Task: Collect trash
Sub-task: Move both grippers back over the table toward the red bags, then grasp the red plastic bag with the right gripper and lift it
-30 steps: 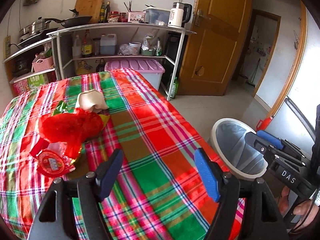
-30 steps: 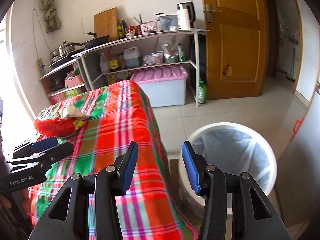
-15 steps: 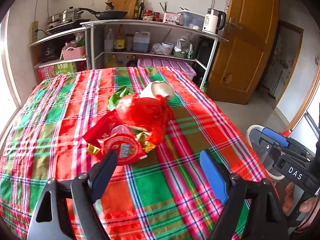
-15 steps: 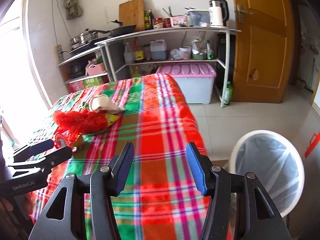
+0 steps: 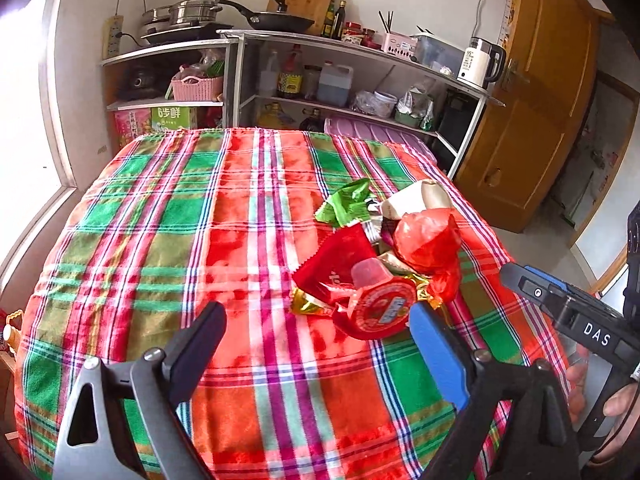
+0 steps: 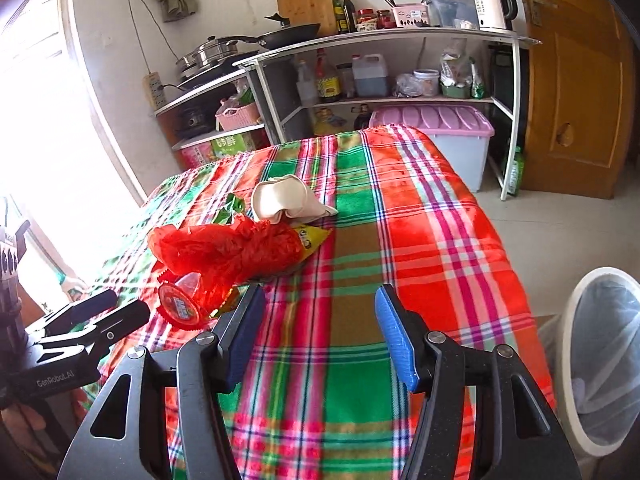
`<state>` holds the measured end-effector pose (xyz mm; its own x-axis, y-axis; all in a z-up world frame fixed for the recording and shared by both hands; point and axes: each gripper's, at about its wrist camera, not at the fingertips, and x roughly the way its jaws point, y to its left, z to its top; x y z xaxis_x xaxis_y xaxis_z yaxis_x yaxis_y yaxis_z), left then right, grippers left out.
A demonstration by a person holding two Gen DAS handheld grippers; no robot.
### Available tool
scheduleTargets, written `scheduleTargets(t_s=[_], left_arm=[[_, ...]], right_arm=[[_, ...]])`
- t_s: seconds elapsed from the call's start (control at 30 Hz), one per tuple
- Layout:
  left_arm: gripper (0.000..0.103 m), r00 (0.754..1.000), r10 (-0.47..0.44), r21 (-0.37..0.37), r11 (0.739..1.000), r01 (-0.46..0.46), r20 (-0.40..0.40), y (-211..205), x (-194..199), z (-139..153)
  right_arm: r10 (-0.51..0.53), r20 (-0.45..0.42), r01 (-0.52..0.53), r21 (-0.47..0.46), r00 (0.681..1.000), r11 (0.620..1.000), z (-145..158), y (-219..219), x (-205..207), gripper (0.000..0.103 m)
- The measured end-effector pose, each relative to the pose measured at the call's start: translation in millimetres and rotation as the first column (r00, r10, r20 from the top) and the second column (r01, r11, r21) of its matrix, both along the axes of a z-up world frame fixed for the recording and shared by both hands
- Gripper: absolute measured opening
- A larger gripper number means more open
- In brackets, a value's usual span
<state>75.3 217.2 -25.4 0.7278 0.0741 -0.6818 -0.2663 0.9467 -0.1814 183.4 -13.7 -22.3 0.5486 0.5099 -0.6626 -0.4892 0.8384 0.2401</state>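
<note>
A pile of trash lies on the plaid tablecloth [image 5: 224, 240]: a red plastic bag [image 5: 426, 240] [image 6: 228, 250], a red jelly cup [image 5: 380, 306] [image 6: 180, 306], a red wrapper [image 5: 332, 264], a green wrapper [image 5: 346, 200], a yellow wrapper [image 6: 312, 238] and a crushed white paper cup [image 6: 286, 200]. My left gripper [image 5: 320, 340] is open and empty, just short of the jelly cup. My right gripper [image 6: 320, 332] is open and empty over the table, right of the pile. It also shows in the left wrist view [image 5: 560, 300].
A white bin with a clear liner [image 6: 600, 360] stands on the floor right of the table. Metal shelves [image 6: 380, 40] with kitchenware, a pink-lidded box [image 6: 436, 120] and a wooden door [image 6: 576, 80] stand behind the table.
Both grippers have swung left, from the bin side towards the table. The trash pile now sits closer to the left gripper's fingers. Both grippers stay open.
</note>
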Motion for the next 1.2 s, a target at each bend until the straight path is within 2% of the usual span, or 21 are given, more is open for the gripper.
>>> scheduleTargets(t_s=[0.13,0.37,0.47,0.6,0.77,1.07,1.2], left_arm=[[0.096,1.000,0.024,-0.013,1.000,-0.023,0.004,16.1,-1.9,-0.5],[0.101,1.000,0.015,0.012,1.000,-0.015,-0.003,27.4,-2.1,-3.9],[0.101,1.000,0.010,-0.003,1.000,-0.010,-0.005,31.2,-0.8,-6.4],[0.102,1.000,0.012,-0.016,1.000,-0.012,-0.015,35.1,1.6,-10.2],[0.102,1.000,0.002,-0.051,0.999,-0.002,-0.009,40.0,4.2,-11.1],[0.102,0.998,-0.056,-0.086,0.995,0.056,0.000,27.3,11.4,-10.9],[0.102,0.996,-0.087,-0.087,0.992,0.086,-0.002,19.6,12.5,-12.7]], right_arm=[[0.012,-0.041,-0.010,0.046,0.999,0.999,-1.4,16.0,9.8,0.058],[0.040,-0.088,-0.027,0.137,0.995,0.990,6.9,41.6,24.0,0.059],[0.040,-0.104,-0.023,0.157,0.994,0.987,9.6,52.0,31.4,0.059],[0.029,-0.180,0.007,0.195,0.983,0.981,1.0,60.6,43.2,0.059],[0.007,-0.196,0.026,0.165,0.980,0.986,-6.2,68.4,43.6,0.065],[-0.010,-0.164,0.016,0.039,0.986,0.999,-12.3,69.0,35.4,0.065],[-0.025,-0.221,0.024,-0.008,0.975,1.000,-25.5,67.0,38.1,0.065]])
